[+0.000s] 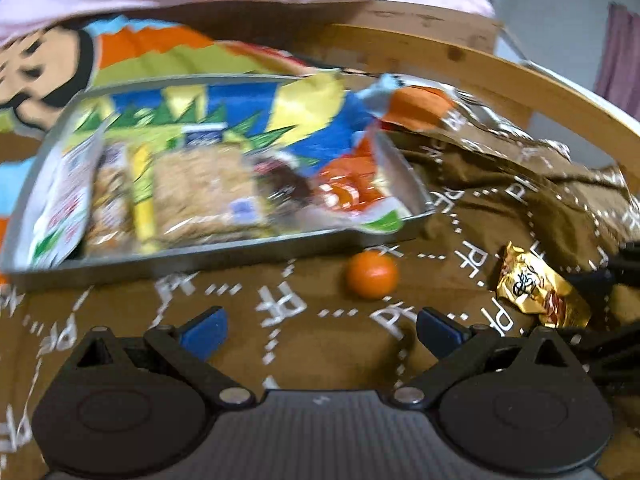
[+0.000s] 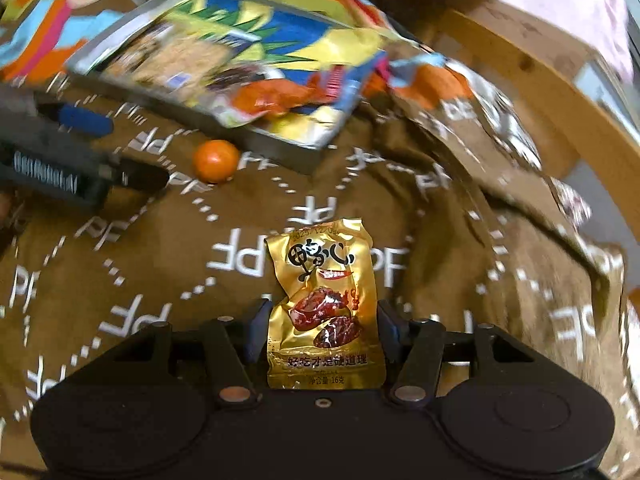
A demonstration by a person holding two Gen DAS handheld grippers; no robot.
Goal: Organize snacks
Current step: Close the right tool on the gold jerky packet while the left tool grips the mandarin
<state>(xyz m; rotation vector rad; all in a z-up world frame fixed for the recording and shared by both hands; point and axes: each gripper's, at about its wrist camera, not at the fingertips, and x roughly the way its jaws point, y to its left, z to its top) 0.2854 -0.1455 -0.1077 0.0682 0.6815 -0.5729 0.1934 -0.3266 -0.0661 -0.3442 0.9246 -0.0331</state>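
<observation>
Between right tongs (image 2: 323, 316): gold packet (image 2: 324, 304), clamped at sides, lifted off brown cloth (image 2: 120, 280) for carrying to tray (image 2: 280, 148). Left tongs (image 1: 320, 330) open, empty, near orange ball (image 1: 372, 274). Tray already crowded with snacks.

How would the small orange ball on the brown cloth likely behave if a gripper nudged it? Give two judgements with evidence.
The orange ball looks round and smooth, so it would probably roll away at a light nudge. It sits close to the metal tray, whose wall might stop it on that side. The rumpled brown cloth may slow it.
</observation>
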